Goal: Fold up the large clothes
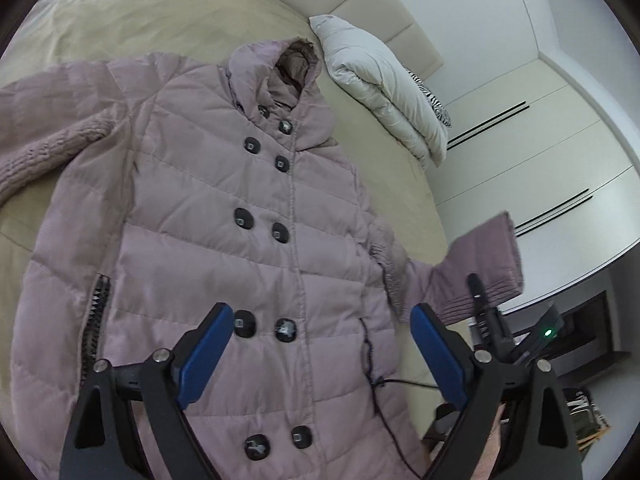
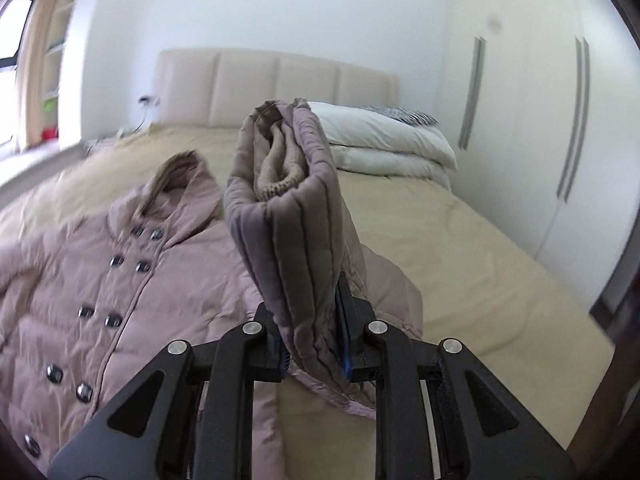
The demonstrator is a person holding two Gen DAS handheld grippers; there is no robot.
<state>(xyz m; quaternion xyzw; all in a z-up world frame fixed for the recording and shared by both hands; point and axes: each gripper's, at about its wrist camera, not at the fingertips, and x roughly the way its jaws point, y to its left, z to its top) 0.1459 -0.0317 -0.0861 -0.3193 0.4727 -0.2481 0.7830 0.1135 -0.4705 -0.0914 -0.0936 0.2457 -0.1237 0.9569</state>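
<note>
Lying flat on the yellow bed (image 1: 120,20) is a big pinkish-purple puffy coat (image 1: 224,216), front side up, with two rows of dark buttons (image 1: 244,218) running down its middle. In the left wrist view, one coat arm (image 1: 44,136) stretches out toward 9 o'clock and rests on the bed. The hood (image 1: 280,68) points up toward 12 o'clock. The left gripper (image 1: 320,352) hangs over the bottom part of the coat, at 6 o'clock in its own view, with its blue fingers (image 1: 206,356) spread wide and nothing between them. A thin black cord (image 1: 384,408) lies across the coat near the right finger. At 2 o'clock from the hood, a folded white blanket (image 1: 384,88) sits on the bed by the padded headboard (image 1: 360,4). White closet doors (image 1: 540,152) stand past it at 3 o'clock. At 4 o'clock the other coat arm, the sleeve (image 1: 480,264), is lifted up off the bed. In the right wrist view, the right gripper (image 2: 314,344) pinches this sleeve (image 2: 288,232) tight between its fingers, and the sleeve end sticks up toward 12 o'clock, showing a knit cuff (image 2: 280,168) tucked inside.
</note>
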